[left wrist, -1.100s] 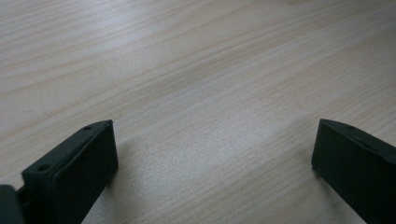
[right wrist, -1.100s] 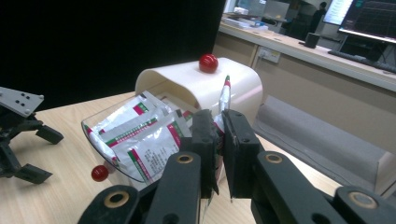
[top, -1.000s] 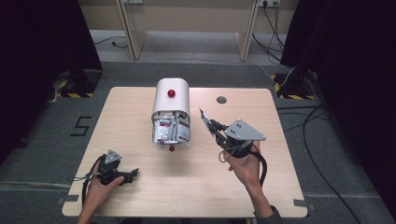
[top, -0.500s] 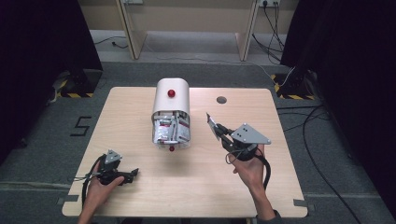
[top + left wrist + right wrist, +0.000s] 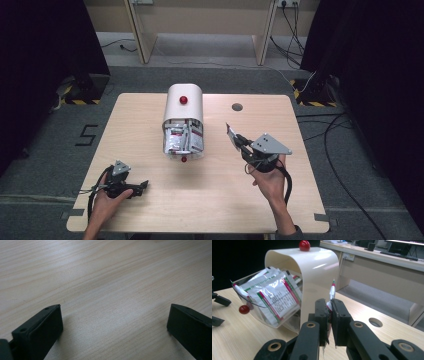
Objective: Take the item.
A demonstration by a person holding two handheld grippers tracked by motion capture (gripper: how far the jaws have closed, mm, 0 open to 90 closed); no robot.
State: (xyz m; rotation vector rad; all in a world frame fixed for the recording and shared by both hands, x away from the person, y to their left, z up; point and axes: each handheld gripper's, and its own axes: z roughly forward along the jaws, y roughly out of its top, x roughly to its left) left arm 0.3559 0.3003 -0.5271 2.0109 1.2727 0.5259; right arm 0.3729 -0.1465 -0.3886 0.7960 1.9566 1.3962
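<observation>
1. The right tool [image 5: 234,138] is clamped on a small packet [image 5: 332,293]; the packet stands on its edge between the two black jaws, and its upper end with a red and green stripe sticks out above them in the right gripper view.
2. In the high view the packet [image 5: 230,133] is in the air over the table [image 5: 150,115], to the right of the dispenser [image 5: 183,107] and apart from it; the dispenser is a cream box with a red knob [image 5: 183,100] on top, and its clear front tray [image 5: 265,320] is full of the same packets [image 5: 272,296].
3. Against the frames before, the right tool with the packet has come lower and nearer to the person, away from the mouth of the dispenser; the gap between packet and dispenser is wider now; the jaws stayed pressed on the packet all this time.
4. The left tool [image 5: 142,186] and the dispenser have not moved.
5. The right hand [image 5: 270,175] holds its tool from behind with the forearm coming from the bottom edge; the tool points up and to the left, toward the dispenser, with the grey plate [image 5: 270,144] on top.
6. The left hand [image 5: 111,192] rests low at the near left part of the table; its tool [image 5: 112,325] has the jaws wide apart, with bare wood between them, pointing to the right.
</observation>
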